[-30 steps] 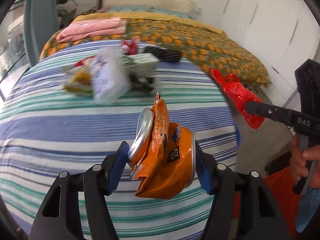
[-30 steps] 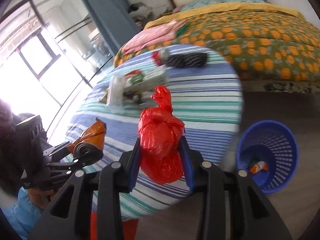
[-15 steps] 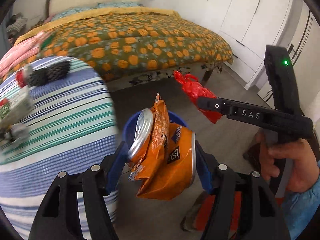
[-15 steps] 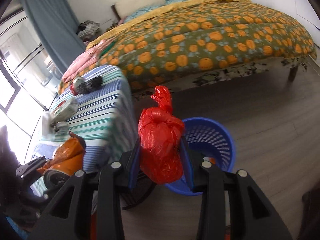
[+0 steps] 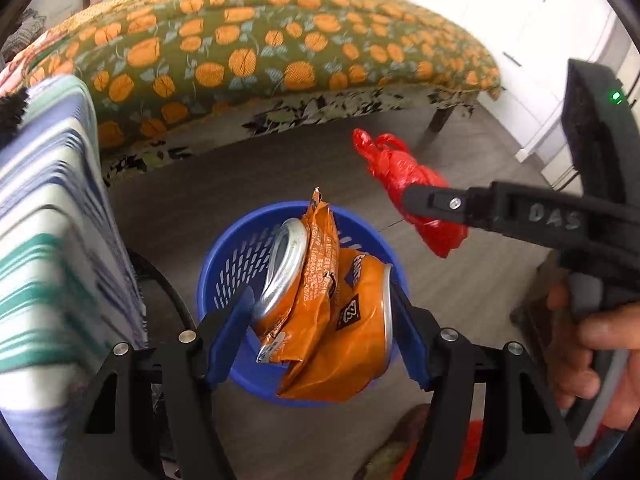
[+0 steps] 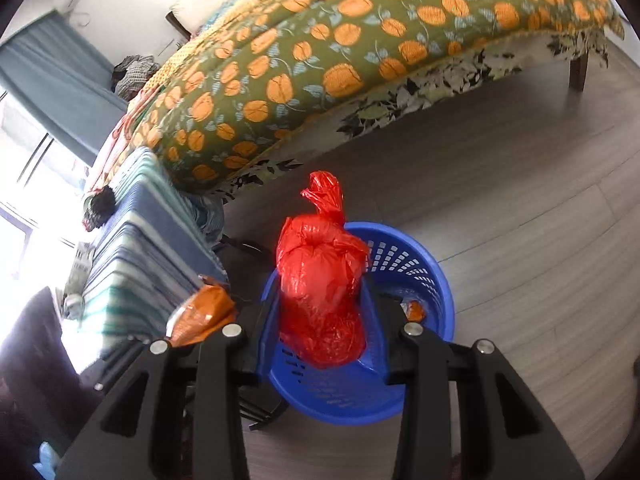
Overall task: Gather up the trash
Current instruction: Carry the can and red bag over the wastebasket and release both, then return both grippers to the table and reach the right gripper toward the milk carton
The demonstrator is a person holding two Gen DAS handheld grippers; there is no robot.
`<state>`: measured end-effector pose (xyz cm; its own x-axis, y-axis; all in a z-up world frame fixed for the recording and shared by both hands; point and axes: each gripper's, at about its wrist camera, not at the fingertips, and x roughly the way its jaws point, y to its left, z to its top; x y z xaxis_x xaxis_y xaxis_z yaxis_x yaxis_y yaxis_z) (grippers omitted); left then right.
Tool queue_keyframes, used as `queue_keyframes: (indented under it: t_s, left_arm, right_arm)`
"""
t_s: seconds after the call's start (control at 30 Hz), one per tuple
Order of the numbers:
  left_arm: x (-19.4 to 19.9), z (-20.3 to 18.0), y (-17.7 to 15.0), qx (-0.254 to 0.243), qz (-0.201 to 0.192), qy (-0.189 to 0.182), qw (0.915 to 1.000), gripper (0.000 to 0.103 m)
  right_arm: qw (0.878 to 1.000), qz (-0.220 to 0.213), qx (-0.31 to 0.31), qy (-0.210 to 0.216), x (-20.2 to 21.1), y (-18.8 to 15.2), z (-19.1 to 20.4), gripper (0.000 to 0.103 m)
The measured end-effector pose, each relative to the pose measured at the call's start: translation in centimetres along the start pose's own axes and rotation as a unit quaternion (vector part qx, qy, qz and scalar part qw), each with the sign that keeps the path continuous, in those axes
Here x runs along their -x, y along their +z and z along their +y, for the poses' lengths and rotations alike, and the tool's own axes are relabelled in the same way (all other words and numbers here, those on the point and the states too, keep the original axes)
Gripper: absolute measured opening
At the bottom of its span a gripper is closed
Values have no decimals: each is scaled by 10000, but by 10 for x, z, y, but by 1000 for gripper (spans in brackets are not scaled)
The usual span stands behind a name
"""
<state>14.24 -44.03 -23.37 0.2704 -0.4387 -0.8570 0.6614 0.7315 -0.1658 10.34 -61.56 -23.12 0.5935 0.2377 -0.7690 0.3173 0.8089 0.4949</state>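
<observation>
My left gripper (image 5: 320, 300) hangs over the blue mesh basket (image 5: 228, 264) on the floor. Its jaws are opening, with a crushed orange can (image 5: 352, 320) and an orange wrapper (image 5: 316, 248) still between the blue pads, which touch them on both sides. My right gripper (image 6: 322, 312) is shut on a knotted red plastic bag (image 6: 320, 280), above the near rim of the basket (image 6: 420, 264). In the left wrist view the red bag (image 5: 404, 168) shows to the right of the basket. A small orange scrap (image 6: 414, 310) lies inside the basket.
A table under a striped cloth (image 5: 48, 240) stands just left of the basket, with black legs below it. The bed with an orange-patterned cover (image 6: 360, 40) runs across the back. White cupboards (image 5: 560, 40) are at the far right. A person's hand (image 5: 600, 340) grips the right tool.
Both grippers swung from over the striped table to the right and downward, carrying the can with wrapper and the red bag. The blue basket now lies directly beneath them.
</observation>
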Motion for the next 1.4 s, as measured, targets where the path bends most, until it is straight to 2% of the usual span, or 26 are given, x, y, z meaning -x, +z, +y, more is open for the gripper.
queue_keyframes:
  t_s: [0.07,0.1,0.17,0.27,0.33,0.4,0.5,0.57,0.67,0.8,0.9,0.97,1.1,1.13,1.2,1.27,1.37,1.4]
  left_arm:
    - [-15,1,4,-8,40,56,10000,69]
    - [-18,2,4,-25,54,64,10000,70]
    - [-28,4,5,-47,129,162,9998,77]
    - [-32,6,7,69,162,202,9996,83]
    - [-25,6,8,150,62,102,9998,86]
    - [-7,3,5,139,-116,57,9998,89]
    - [31,-1,0,131,-379,-140,9991,89]
    - [65,0,-9,99,-563,-306,9979,92]
    - [122,12,-34,-6,-844,-362,9958,95]
    - [181,62,-83,168,-948,-1,9954,96]
    - [209,121,-118,610,-874,512,9930,96]
    - [222,164,-137,846,-809,961,9885,96]
    - [241,247,-160,1239,-672,1846,9726,96]
    - [244,269,-164,1367,-656,2089,9661,96]
    - [251,305,-168,1585,-653,2299,9580,96]
    - [255,336,-170,1834,-654,2492,9487,96]
    - [258,372,-168,2133,-652,2606,9393,96]
    - [259,378,-167,2179,-653,2585,9389,96]
  right_arm:
    - [10000,56,-64,45,-9,4,-5,41]
    - [9999,85,-91,43,-13,5,-7,50]
    - [9996,102,-237,68,-18,8,-14,61]
    - [9988,-10,-488,71,-13,11,-23,61]
    - [9983,-172,-553,90,-3,13,-24,63]
    - [9977,-397,-542,28,11,15,-23,68]
    - [9962,-719,-381,-326,30,13,-13,70]
    - [9932,-912,-229,-684,40,8,-1,88]
    - [9871,-1205,237,-1029,50,-3,30,89]
    - [9771,-1321,1233,-1124,54,-45,97,89]
    - [9687,-1160,2058,-760,49,-90,165,89]
    - [9596,-875,2638,-444,39,-119,214,89]
    - [9343,-134,3562,4,3,-157,305,89]
    - [9273,59,3743,4,-12,-162,326,89]
    - [9202,166,3911,-66,-33,-166,352,89]
    - [9206,362,3880,-236,-63,-159,371,89]
    - [9203,280,3892,-294,-89,-142,389,91]
    - [9210,312,3872,-289,-96,-137,394,91]
